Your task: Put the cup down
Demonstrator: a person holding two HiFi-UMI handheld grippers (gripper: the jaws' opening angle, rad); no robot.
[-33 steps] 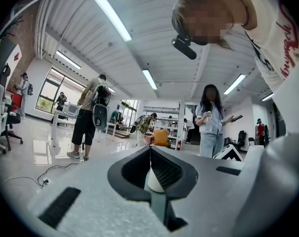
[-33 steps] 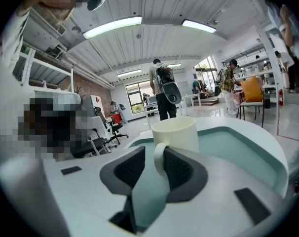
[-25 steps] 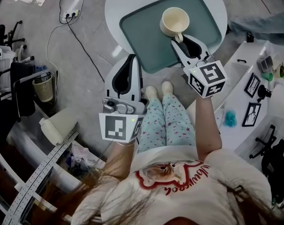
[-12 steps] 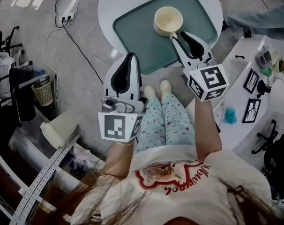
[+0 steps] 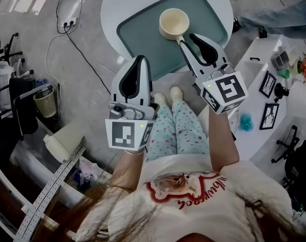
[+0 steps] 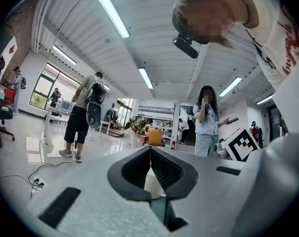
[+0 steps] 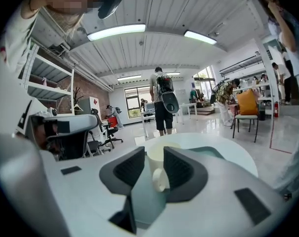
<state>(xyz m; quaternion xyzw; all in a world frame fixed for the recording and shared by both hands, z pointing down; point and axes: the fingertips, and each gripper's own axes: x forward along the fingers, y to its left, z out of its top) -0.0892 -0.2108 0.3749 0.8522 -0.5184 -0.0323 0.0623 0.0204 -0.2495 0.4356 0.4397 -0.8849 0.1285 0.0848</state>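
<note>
Cup (image 5: 173, 23) sits on tray (image 5: 142, 38), handle (image 7: 160, 179) between parted right tongs (image 5: 187, 39).

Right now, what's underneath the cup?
The cup stands on the teal tray, which lies on the round white table. The tray's patch directly beneath the cup is covered.

A: Floor, left side?
B: A power strip (image 5: 68, 20) lies on the grey floor (image 5: 21, 49). Nearer is a wire basket (image 5: 44, 99), and a perforated rail (image 5: 47, 195) sits at lower left.
A: Centre?
B: A round white table (image 5: 112, 4) carries a teal tray (image 5: 143, 34).
A: Right side?
B: Framed pictures (image 5: 268, 116) rest on a white shelf (image 5: 254, 79). A person with a backpack (image 7: 163, 102) stands in the background.
</note>
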